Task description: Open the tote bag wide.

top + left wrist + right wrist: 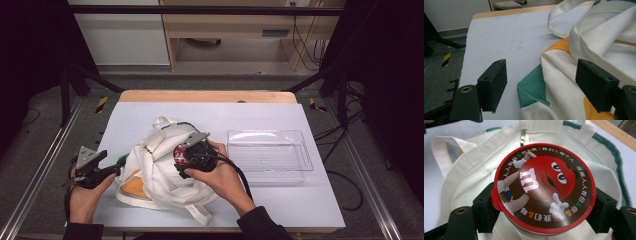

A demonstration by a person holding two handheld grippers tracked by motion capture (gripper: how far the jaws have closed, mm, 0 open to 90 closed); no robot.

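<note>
Right gripper (544, 212): clenched on a round candy tub (545, 187), one black jaw against each side of it; in the high view (186, 159) the person's right hand (220, 177) carries it over the middle of the bag.
Candy tub: red rim, brown lid with a red cartoon figure and a ring of printed characters; in the high view (180, 155) it sits just above the cloth at the bag's upper middle, at the centre of the table.
Left gripper (541, 82): released, jaws standing wide apart; a corner of the bag lies on the table between them, and neither pad presses it.
Left hand (86, 192): near the table's near left edge, with the gripper (119, 167) pointing right at the bag's left side.
Cloth bag (160, 172): cream with green and orange patches, crumpled at the near centre of the table; its zipper and handles show in the right gripper view (474, 165).
Clear tray (270, 156): right of the bag, near it but apart.
Table (280, 117): pale sheet over a wooden top.
</note>
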